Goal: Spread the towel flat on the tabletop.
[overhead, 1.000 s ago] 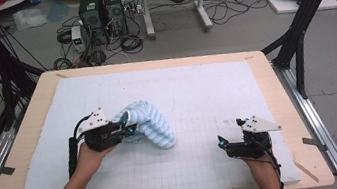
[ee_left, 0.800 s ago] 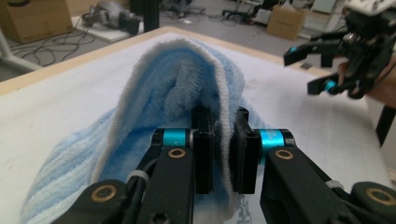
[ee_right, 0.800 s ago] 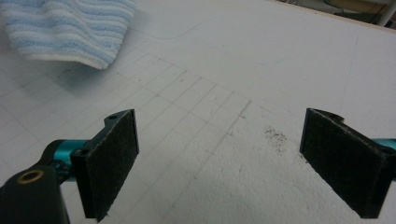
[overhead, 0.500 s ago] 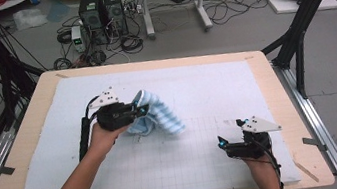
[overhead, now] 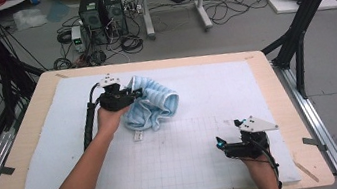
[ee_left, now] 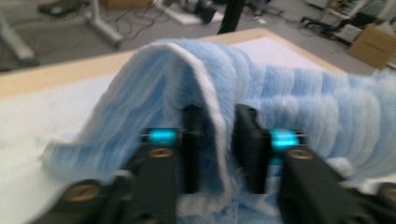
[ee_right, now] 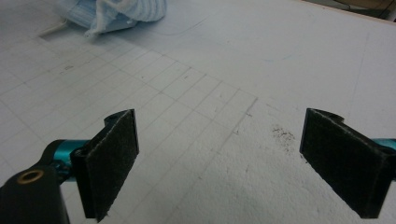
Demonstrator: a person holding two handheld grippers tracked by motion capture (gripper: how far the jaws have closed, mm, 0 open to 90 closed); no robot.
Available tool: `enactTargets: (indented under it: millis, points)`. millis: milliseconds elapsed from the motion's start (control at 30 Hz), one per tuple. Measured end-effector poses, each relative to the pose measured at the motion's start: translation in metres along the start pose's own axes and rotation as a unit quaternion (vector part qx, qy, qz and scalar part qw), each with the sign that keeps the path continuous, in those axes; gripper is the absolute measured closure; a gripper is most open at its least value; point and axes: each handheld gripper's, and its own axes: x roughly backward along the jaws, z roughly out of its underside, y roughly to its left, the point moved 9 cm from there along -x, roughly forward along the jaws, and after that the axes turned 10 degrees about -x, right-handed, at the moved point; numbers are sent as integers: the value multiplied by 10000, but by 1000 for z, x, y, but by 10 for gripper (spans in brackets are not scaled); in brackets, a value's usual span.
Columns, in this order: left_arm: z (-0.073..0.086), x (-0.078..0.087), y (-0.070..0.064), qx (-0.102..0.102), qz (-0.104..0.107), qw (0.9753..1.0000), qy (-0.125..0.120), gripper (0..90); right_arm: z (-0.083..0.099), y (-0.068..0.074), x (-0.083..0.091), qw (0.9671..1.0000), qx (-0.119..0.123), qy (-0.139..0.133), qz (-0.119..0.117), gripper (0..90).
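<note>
Fleecy, pale-blue-and-white striped cloth (overhead: 150,105) lies bunched in the upper left of the high view, on the white gridded mat (overhead: 175,154) that covers the wooden table (overhead: 27,146); the left gripper (overhead: 131,96) is clamped on a raised fold of it, and in the left gripper view the two black jaws stand close together with a white-edged ridge of the pile pinched between them. By its look the cloth is light, soft and wholly limp; it will sag and drape from whatever point is held, so a single pinch lifts only a peak while the rest trails on the mat; the plush nap should give the felt-like pads good friction, so slipping seems unlikely, and nothing about it is fragile. A hem or a corner would be the better place to take hold for spreading it, since a mid-fold grip bunches it further; the loose edge toward the lower side of the heap, near a small white tag (overhead: 138,136), looks reachable. The right gripper (overhead: 225,147) rests in the lower right of the high view, well apart from the cloth, its jaws spread wide and holding nothing. No writing can be read on the tag; it is too small; no brand shows on the grippers.
</note>
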Motion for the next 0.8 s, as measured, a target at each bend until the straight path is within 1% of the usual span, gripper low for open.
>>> enactTargets:
  millis: [67, 100, 200, 233, 300, 367, 433, 533, 567, 633, 667, 733, 800]
  points:
    - [2, 0, 2, 70, -108, 9999, 23, 467, 0, 0, 0, 10000, 18, 8, -5, 109]
    - [2, 1, 2, 69, -118, 9999, 5, 428, 0, 1, 0, 10000, 33, 5, -13, 109]
    - [3, 9, -3, -32, -52, 9999, -112, 369, 1, 0, 0, 10000, 19, 14, -4, 109]
    - [5, 12, -6, -79, -7, 9999, -142, 369, 1, 0, 0, 10000, 19, 14, -4, 109]
    - [9, 18, -10, -227, 53, 9997, -103, 363, 1, 0, 0, 10000, 32, 13, 8, 109]
    - [11, 27, -11, -251, 24, 9994, -228, 364, 1, 1, 1, 10000, 26, 23, 4, 109]
    - [13, 35, -12, -288, 9, 9993, -257, 364, 1, 1, 1, 10000, 27, 34, -5, 109]
    - [16, 49, -13, -355, -44, 9986, -392, 364, 0, 3, 1, 10000, 55, 22, -2, 109]
    - [17, 53, -14, -373, -24, 9984, -432, 365, 0, 3, 0, 10000, 60, 3, 1, 109]
    - [20, 59, -19, -418, 79, 9978, -515, 368, 0, 4, -1, 10000, 56, 19, -15, 109]
    - [23, 60, -23, -449, 177, 9975, -508, 376, -1, 6, -4, 10000, 73, 22, -50, 109]
    - [30, 58, -33, -497, 417, 9971, -391, 376, -1, 8, -5, 9999, 68, 51, -83, 109]
    - [36, 53, -42, -552, 623, 9964, -177, 362, -2, 11, -9, 9999, 83, 56, -134, 109]
